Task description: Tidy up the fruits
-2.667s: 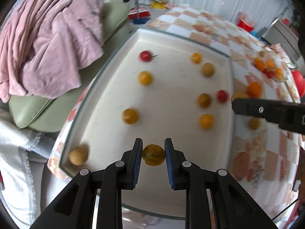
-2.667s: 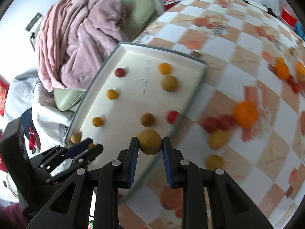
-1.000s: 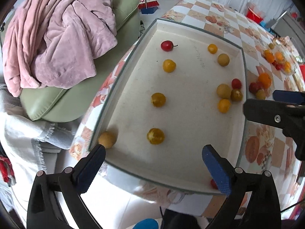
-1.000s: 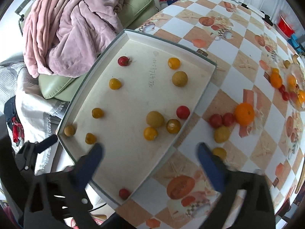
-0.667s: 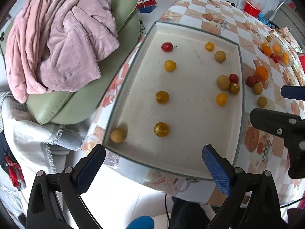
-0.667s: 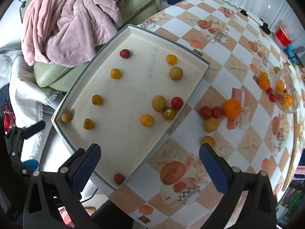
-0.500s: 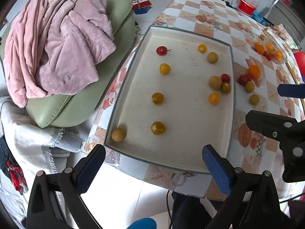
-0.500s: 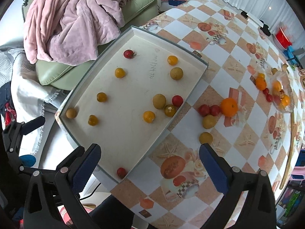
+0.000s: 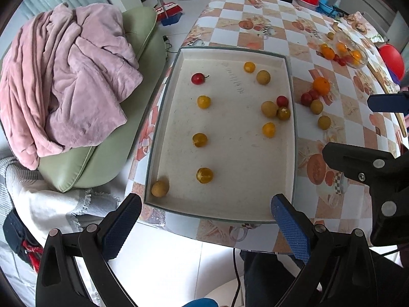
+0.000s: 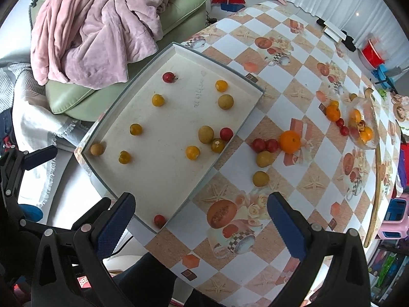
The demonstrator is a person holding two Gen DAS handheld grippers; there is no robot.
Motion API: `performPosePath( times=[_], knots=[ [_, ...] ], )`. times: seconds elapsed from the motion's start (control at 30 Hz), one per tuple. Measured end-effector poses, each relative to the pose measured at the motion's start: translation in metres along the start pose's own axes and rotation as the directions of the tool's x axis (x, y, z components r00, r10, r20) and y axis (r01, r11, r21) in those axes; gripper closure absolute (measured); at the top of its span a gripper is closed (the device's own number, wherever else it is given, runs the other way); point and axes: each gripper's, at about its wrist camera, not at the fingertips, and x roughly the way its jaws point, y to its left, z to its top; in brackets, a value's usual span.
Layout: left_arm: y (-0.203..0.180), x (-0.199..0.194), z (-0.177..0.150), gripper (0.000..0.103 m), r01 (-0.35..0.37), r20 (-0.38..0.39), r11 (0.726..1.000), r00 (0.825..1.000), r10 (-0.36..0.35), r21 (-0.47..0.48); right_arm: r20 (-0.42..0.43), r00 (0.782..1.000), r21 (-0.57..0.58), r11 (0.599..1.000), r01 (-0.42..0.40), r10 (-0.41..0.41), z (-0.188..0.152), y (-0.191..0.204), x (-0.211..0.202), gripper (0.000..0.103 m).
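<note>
A white tray (image 9: 163, 107) (image 10: 245, 117) holds several small fruits: a column of a red one (image 9: 198, 78) and yellow ones (image 9: 204, 101) on its left side, and a cluster (image 9: 269, 108) (image 10: 206, 134) by its right rim. An orange (image 10: 289, 141), red tomatoes (image 10: 259, 144) and tan fruits (image 10: 260, 178) lie on the tablecloth beside the tray. My left gripper (image 9: 204, 226) is open and empty, above the tray's near edge. My right gripper (image 10: 200, 226) is open and empty, above the tray's near corner.
A pink blanket (image 9: 64, 81) lies on a green cushion (image 10: 179, 2) left of the table. A glass bowl of fruit (image 10: 363, 125) stands far right. A wooden stick (image 10: 374, 199) lies near the right table edge.
Both grippers let go of their fruits into the tray, opened wide and pulled back and up; the tray now looks smaller and farther away.
</note>
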Motion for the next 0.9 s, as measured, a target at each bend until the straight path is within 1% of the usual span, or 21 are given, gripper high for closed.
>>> performPosePath(
  times=[0.47, 0.9],
  knots=[
    [0.004, 0.001, 0.008, 0.001, 0.002, 0.005, 1.000, 1.000, -0.002, 0.030, 0.006, 1.000, 0.018, 1.000, 0.020, -0.020, 0.007, 0.000, -0.004, 0.000],
    [0.006, 0.005, 0.011, 0.001, 0.020, 0.003, 0.999, 1.000, -0.020, 0.048, 0.001, 1.000, 0.025, 0.999, 0.025, -0.025, 0.009, 0.002, -0.002, 0.000]
  ],
)
